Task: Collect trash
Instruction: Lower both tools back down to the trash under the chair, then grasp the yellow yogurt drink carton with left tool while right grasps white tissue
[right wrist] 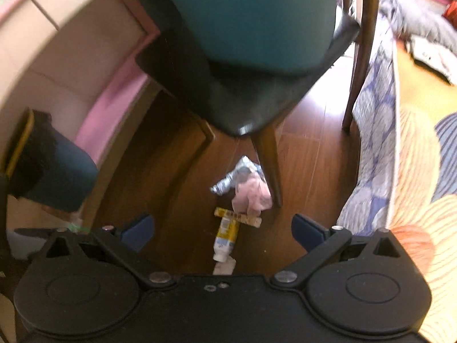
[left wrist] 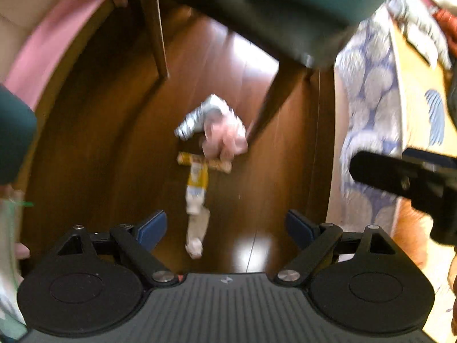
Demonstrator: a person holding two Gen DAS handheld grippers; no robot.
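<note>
A heap of trash lies on the dark wood floor under a chair: a crumpled pink tissue (left wrist: 225, 140) (right wrist: 252, 197), a crushed silver wrapper (left wrist: 197, 118) (right wrist: 231, 178), a yellow and white tube (left wrist: 195, 188) (right wrist: 225, 238), a flat yellow stick pack (left wrist: 205, 163) (right wrist: 238, 217) and a white paper scrap (left wrist: 195, 240). My left gripper (left wrist: 226, 228) hangs open above the floor, with the tube and scrap showing between its blue pads, well below them. My right gripper (right wrist: 222, 233) is open too, above the same heap. The other gripper's black body (left wrist: 405, 183) shows at the right in the left wrist view.
A teal-cushioned chair (right wrist: 251, 28) stands over the trash, one wooden leg (right wrist: 270, 163) right beside the pink tissue. A blue-patterned blanket (left wrist: 368, 108) (right wrist: 374, 143) hangs at the right. A pink-edged wall (left wrist: 51, 45) curves along the left.
</note>
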